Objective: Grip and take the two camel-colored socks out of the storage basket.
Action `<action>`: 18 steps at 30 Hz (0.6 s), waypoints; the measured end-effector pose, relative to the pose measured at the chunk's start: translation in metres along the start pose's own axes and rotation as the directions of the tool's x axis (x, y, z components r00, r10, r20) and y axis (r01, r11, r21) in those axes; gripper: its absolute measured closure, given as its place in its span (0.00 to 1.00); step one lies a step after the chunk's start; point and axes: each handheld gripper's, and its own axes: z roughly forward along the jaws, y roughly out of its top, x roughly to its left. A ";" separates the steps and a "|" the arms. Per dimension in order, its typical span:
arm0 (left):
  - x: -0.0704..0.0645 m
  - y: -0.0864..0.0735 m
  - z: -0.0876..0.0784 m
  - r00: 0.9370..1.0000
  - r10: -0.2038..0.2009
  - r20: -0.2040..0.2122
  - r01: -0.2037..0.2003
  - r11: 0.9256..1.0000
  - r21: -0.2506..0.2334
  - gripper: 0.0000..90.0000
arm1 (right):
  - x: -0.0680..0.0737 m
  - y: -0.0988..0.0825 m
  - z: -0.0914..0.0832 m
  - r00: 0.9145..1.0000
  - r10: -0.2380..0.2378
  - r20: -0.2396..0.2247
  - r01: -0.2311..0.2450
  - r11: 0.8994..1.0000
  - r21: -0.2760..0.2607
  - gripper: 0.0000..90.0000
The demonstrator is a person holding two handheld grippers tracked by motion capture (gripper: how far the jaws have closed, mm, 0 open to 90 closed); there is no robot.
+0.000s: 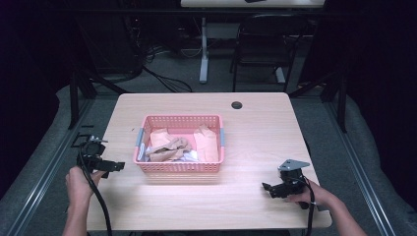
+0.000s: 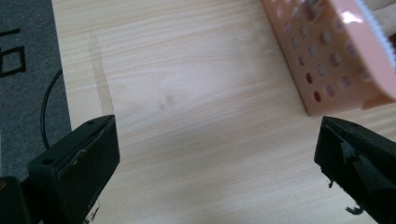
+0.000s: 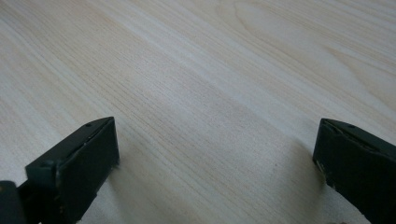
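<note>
Looking down in the high view, the basket sits on the counter, holding crumpled tan and white cloths. The left gripper is held at the counter's left edge, its fingers pointing toward the basket's near left corner and stopping just short of it. The right gripper is held low over the near right part of the counter, its fingers pointing left, well apart from the basket. A hand grips the left tool; the other hand grips the right one. A chair stands on the floor beyond the counter.

In the left gripper view, the left gripper has its fingers spread wide with bare counter between them. The basket lies ahead of the far-side finger, its corner just beyond the fingertip, not touching.

In the right gripper view, the right gripper has its fingers spread wide, holding nothing. Bare counter lies between and ahead of them, close beneath.
</note>
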 end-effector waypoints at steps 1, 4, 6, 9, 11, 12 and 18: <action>-0.002 0.003 -0.003 1.000 0.008 0.007 -0.008 1.000 -0.001 0.00 | 0.000 0.000 0.000 1.000 0.002 0.000 -0.002 1.000 -0.002 0.00; -0.011 0.011 -0.010 0.999 0.037 0.040 -0.038 0.999 0.011 0.00 | 0.000 0.000 0.000 1.000 0.004 0.001 -0.004 1.000 -0.003 0.00; -0.015 0.016 -0.014 0.997 0.058 0.046 -0.058 0.998 0.014 0.00 | 0.000 0.000 0.000 1.000 0.003 0.000 -0.003 1.000 -0.002 0.00; -0.018 0.020 -0.017 0.996 0.071 0.051 -0.071 0.997 0.017 0.00 | 0.000 0.000 0.000 1.000 0.003 0.000 -0.003 1.000 -0.001 0.00; -0.022 0.028 -0.023 0.994 0.097 0.051 -0.098 0.995 0.015 0.00 | 0.000 0.000 0.000 1.000 0.005 0.001 -0.005 1.000 -0.003 0.00; -0.022 0.028 -0.023 0.994 0.097 0.051 -0.098 0.995 0.015 0.00 | 0.000 0.000 0.000 1.000 0.005 0.001 -0.005 1.000 -0.003 0.00; -0.035 0.047 -0.032 0.984 0.159 0.081 -0.161 0.987 0.018 0.00 | 0.000 0.000 0.000 1.000 0.005 0.001 -0.005 1.000 -0.003 0.00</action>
